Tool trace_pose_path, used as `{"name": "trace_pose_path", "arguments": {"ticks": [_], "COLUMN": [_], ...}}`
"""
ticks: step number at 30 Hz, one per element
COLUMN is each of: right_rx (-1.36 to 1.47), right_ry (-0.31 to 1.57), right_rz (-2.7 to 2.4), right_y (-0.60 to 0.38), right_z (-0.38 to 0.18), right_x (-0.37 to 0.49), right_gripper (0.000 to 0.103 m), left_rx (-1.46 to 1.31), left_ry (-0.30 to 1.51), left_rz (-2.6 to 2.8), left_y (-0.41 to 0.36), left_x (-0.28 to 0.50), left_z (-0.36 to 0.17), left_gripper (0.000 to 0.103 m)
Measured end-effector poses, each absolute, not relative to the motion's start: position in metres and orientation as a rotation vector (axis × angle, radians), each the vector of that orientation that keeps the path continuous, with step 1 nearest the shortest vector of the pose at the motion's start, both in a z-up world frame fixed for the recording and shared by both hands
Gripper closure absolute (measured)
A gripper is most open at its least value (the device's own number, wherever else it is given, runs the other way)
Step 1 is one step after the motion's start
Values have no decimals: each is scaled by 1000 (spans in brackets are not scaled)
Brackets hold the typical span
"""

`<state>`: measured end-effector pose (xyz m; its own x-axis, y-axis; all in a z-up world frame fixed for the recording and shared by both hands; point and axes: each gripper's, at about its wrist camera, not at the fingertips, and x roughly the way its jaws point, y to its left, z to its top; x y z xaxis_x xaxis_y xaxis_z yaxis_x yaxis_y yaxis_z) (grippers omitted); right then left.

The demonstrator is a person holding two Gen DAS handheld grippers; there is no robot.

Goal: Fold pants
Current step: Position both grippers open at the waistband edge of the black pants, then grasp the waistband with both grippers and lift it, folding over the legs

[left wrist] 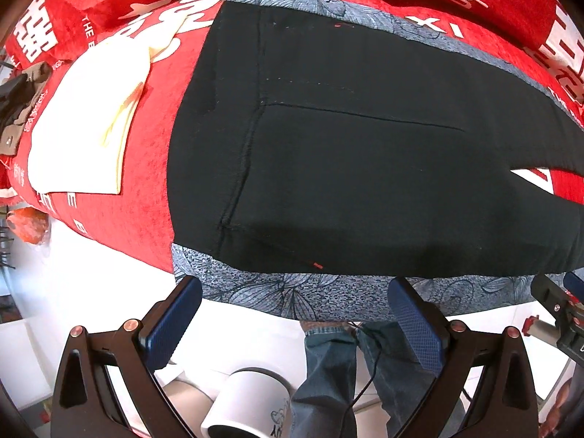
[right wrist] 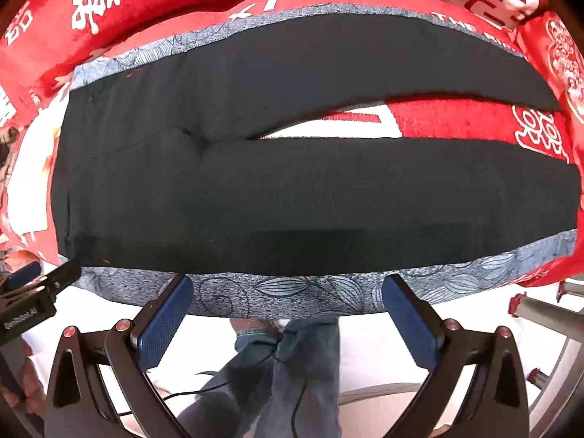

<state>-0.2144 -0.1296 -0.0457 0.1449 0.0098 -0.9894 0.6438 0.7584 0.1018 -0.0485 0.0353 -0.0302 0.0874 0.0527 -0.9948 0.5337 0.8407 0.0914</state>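
Black pants (left wrist: pixel 365 153) lie flat on a red printed cloth (left wrist: pixel 138 168), waistband at the left, both legs running right with a gap between them (right wrist: pixel 328 120). Grey leaf-patterned side stripes (left wrist: pixel 292 295) run along the near and far edges. My left gripper (left wrist: pixel 295 314) is open and empty, just short of the near stripe by the waist. My right gripper (right wrist: pixel 288 310) is open and empty, just short of the near stripe (right wrist: pixel 292 292) along the near leg. Each gripper shows at the edge of the other's view.
A folded white garment (left wrist: pixel 87 120) lies on the red cloth left of the waistband. Dark items (left wrist: pixel 14 106) sit at the far left edge. Below the table edge are the person's jeans (left wrist: pixel 328 372), a white cylinder (left wrist: pixel 248 401) and a cable (right wrist: pixel 226 387).
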Motion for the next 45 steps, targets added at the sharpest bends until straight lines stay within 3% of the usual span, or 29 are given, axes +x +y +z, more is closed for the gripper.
{"name": "trace_pose_path", "arguments": {"ticks": [45], "right_rx": [684], "right_ry": [1359], "right_rz": [-416], "right_y": [-128], "right_z": [-60], "right_x": [-221], "right_gripper": [0], "left_rx": [387], "left_ry": [1498], "left_rz": [-366], "left_y": [64], "left_x": [-54], "left_z": [-52], "left_gripper": [1]}}
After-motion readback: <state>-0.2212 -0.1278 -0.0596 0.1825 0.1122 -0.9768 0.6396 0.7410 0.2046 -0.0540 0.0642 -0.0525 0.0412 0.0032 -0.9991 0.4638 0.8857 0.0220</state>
